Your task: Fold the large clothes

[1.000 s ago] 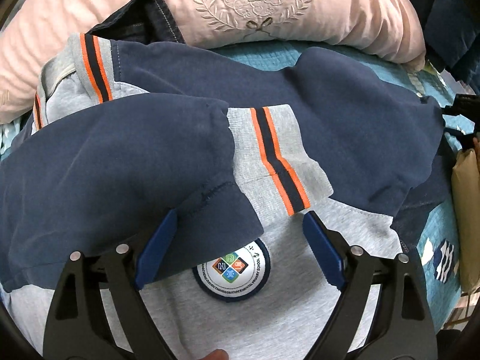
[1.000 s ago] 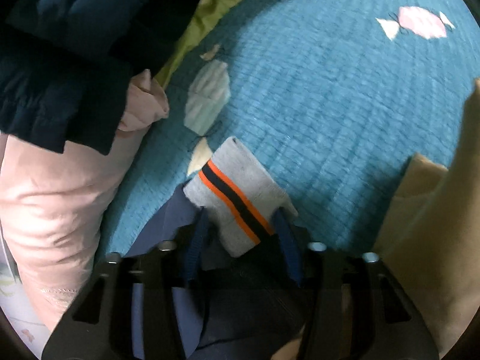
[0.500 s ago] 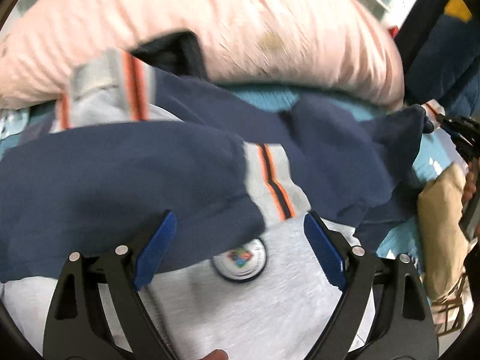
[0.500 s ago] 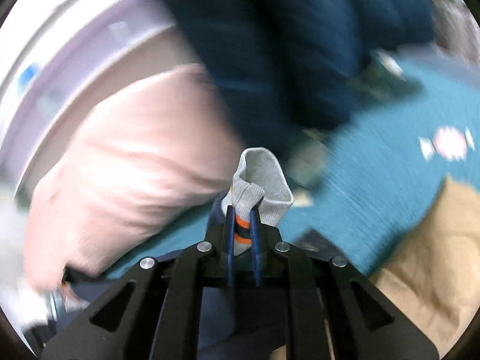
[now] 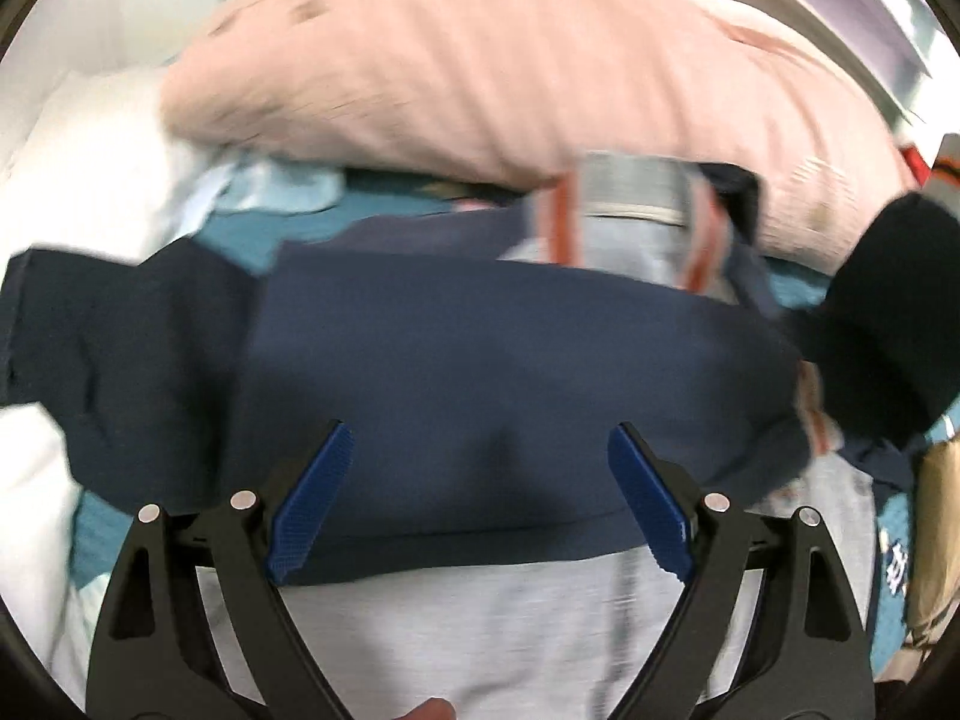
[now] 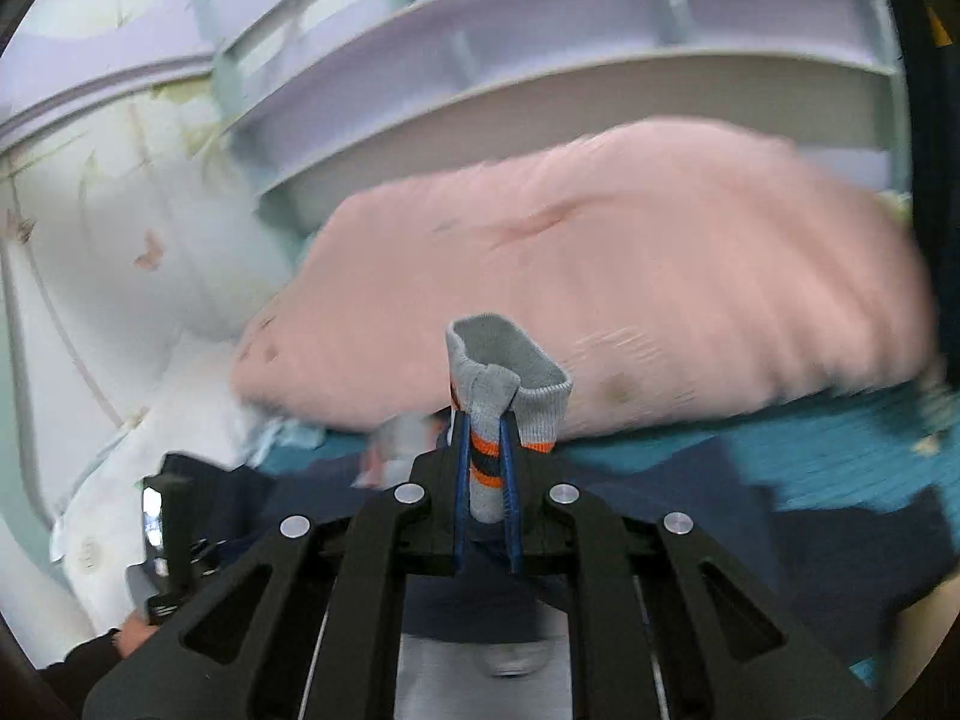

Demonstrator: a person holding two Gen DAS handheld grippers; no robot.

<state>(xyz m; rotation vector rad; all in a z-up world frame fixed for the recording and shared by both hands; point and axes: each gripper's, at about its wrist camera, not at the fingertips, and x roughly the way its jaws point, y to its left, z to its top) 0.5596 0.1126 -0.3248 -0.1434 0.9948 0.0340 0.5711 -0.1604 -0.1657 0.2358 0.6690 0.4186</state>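
Pinching striped cuff (image 6: pixel 498 414) between fingers (image 6: pixel 461 480)

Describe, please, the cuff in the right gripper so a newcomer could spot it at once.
Find the big pink pillow on the teal bedspread. Before it, the right gripper pinches a cuff: grey ribbed knit with orange and navy stripes, unlike the plain navy cloth around.

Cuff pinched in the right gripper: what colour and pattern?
The cuff is grey ribbed knit with orange and navy stripes, clearest in the right wrist view.
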